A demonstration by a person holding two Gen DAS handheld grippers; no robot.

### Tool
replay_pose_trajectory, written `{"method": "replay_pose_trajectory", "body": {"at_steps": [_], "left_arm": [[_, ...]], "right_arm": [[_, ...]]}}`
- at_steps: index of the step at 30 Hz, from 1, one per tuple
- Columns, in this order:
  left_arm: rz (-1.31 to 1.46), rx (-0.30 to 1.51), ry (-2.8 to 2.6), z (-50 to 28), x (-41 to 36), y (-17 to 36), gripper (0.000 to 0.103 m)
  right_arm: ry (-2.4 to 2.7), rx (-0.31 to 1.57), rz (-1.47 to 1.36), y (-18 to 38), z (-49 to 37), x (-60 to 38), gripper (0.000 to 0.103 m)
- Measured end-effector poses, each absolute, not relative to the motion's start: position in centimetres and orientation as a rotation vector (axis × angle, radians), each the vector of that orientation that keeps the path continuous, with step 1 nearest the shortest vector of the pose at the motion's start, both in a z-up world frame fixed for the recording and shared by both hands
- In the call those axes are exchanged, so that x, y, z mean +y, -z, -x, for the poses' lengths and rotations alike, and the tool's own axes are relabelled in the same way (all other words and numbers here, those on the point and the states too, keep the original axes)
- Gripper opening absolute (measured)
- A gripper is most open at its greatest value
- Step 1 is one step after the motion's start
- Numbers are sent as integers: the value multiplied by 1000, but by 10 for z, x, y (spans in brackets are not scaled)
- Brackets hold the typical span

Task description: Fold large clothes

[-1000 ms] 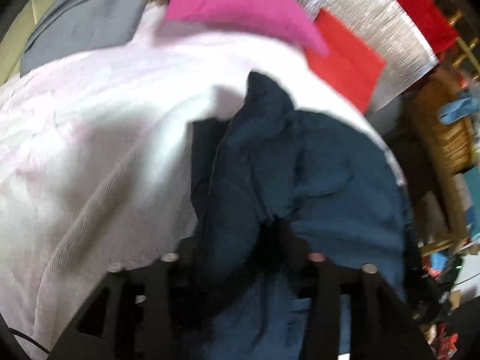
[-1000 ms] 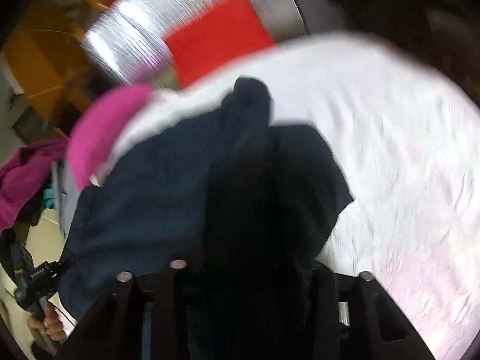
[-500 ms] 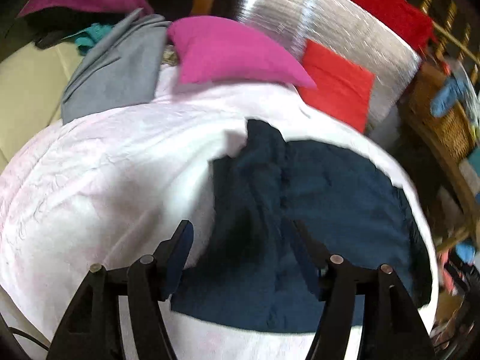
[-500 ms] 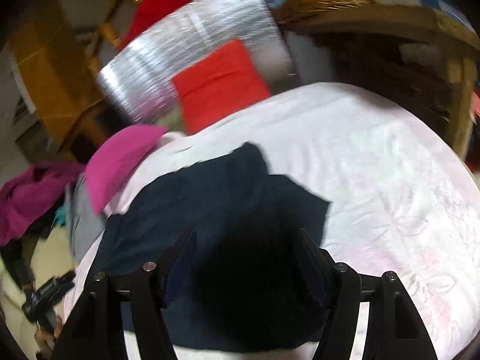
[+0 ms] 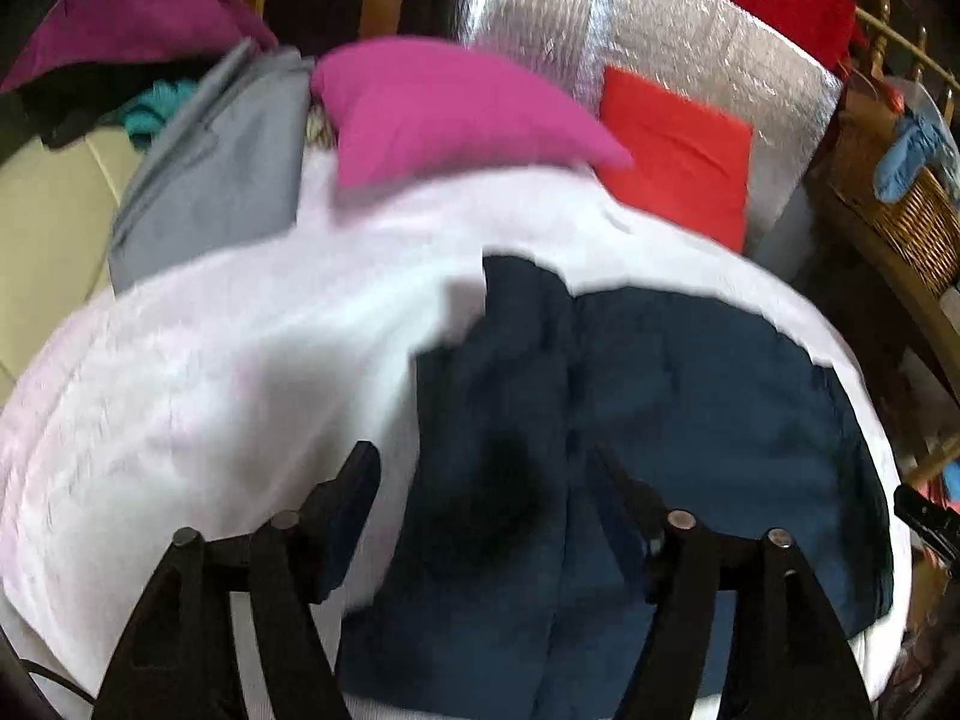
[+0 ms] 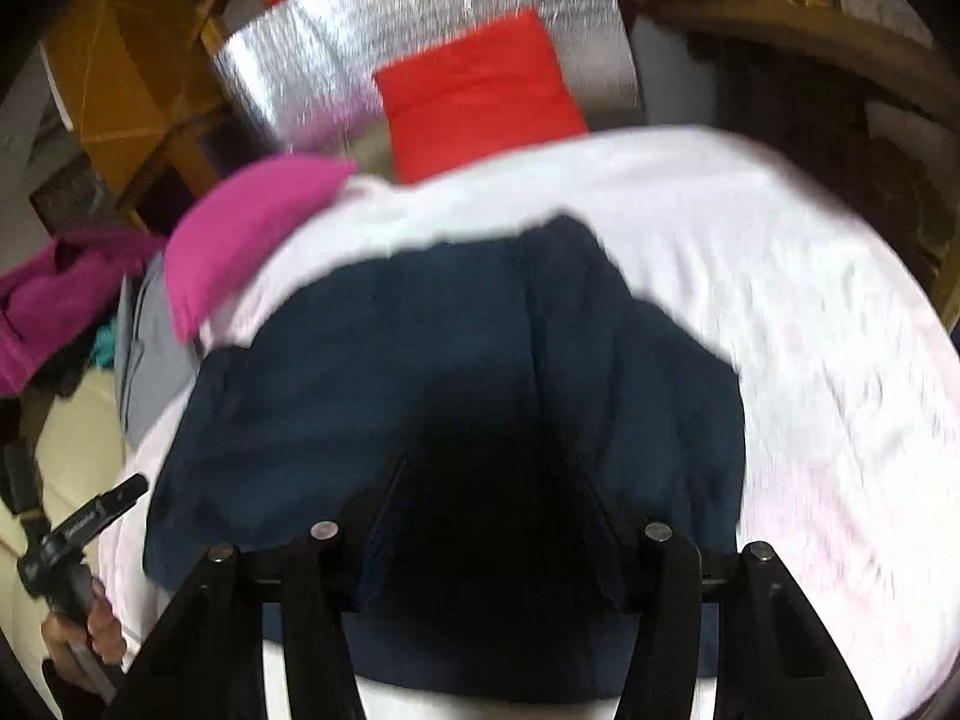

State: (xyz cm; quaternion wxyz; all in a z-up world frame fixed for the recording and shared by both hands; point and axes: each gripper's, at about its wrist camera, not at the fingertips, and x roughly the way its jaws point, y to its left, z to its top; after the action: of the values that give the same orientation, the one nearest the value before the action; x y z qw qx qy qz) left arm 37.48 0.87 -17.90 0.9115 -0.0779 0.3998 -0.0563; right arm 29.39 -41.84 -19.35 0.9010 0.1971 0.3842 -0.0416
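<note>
Both claws let go since a second ago — left gripper (image 5: pixel 486 468) and right gripper (image 6: pixel 492 480) hang spread above the navy garment (image 5: pixel 690 396), folded partly on the white bedcover (image 5: pixel 210 390) — more folds remain, I judge.

Both wrist views look down from close above, sharing the navy garment (image 5: pixel 660 396) (image 6: pixel 420 372) on the bed (image 5: pixel 210 390) (image 6: pixel 810 330).

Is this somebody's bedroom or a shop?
Probably a bedroom or living space at home: a navy garment lies on a white-pink bedspread, with a pink pillow and a wicker basket nearby.
</note>
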Motion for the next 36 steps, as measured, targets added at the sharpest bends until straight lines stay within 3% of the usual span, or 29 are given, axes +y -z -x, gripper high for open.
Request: {"method": "replay_pose_trajectory", "body": {"at_steps": [2, 7, 10, 12, 17, 21, 24, 27, 33, 36], "left_arm": [[142, 847, 106, -395, -2, 183, 73], [103, 1015, 48, -440, -22, 223, 74], [97, 1054, 51, -447, -25, 238, 78], [114, 1045, 54, -444, -22, 232, 78], [204, 952, 72, -442, -12, 212, 78], [141, 982, 7, -450, -16, 219, 78], [135, 1068, -8, -458, -11, 236, 78], [198, 1084, 25, -458, 0, 239, 78], [193, 966, 44, -440, 15, 211, 78], [121, 990, 54, -437, 7, 215, 78]], "right_arm": [[86, 798, -433, 197, -314, -424, 42], [141, 829, -510, 229, -357, -440, 42], [177, 895, -496, 258, -383, -448, 33], [176, 909, -517, 260, -387, -448, 33], [104, 787, -537, 231, -395, -439, 36], [40, 776, -514, 224, -418, -416, 36], [32, 870, -478, 245, -445, -399, 52], [55, 930, -450, 257, -460, -391, 53], [-52, 791, -425, 216, -458, -354, 53], [-156, 809, -420, 217, -469, -314, 53]]}}
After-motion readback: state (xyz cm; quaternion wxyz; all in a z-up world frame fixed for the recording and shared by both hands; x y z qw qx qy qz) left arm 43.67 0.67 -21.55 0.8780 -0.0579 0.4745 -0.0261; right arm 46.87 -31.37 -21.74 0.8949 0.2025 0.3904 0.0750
